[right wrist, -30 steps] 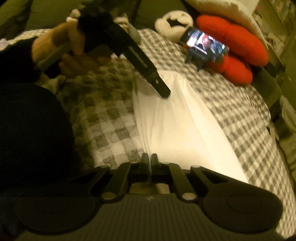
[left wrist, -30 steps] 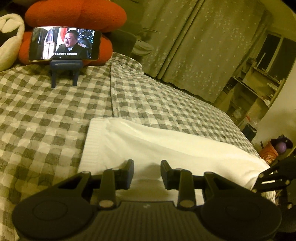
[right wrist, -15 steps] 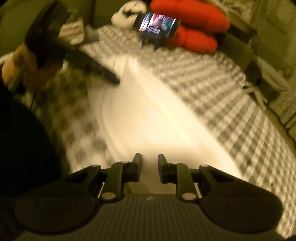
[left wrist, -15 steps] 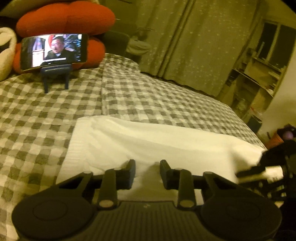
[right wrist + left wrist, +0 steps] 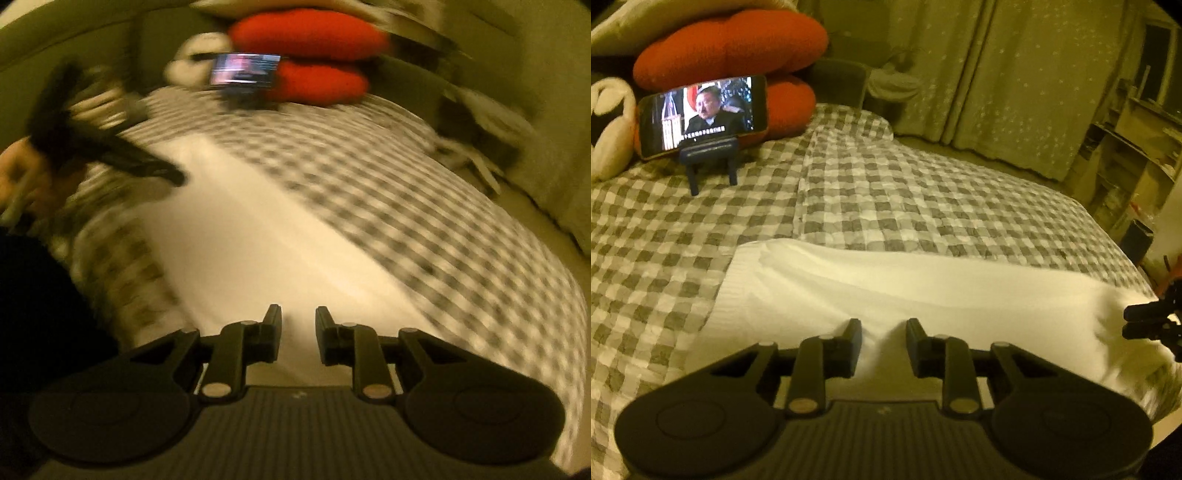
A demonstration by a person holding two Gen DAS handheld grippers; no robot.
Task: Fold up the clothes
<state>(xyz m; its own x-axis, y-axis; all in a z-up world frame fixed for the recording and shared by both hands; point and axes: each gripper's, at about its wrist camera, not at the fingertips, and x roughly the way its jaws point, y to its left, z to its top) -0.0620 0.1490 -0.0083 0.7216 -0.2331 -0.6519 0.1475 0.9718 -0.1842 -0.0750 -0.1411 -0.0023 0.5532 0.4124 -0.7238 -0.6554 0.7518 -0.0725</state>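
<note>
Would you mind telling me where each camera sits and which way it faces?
Left wrist: on the left gripper, low over the white garment, facing the phone and curtains; the right gripper's tips show at right.
Right wrist: on the right gripper, looking along the garment toward the red cushions; a hand shows.
Shared: garment, phone, cushions, checked bedspread.

Seemingly a home bedroom: checked bed cover (image 5: pixel 923 192), curtains (image 5: pixel 997 74), red cushions (image 5: pixel 731 40).

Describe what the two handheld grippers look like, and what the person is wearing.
Both the left gripper and the right gripper are matte black: two flat-faced fingers on linkage bars with silver pivot pins, round side discs, and a ribbed centre plate. No cables show. The sleeve looks black.
</note>
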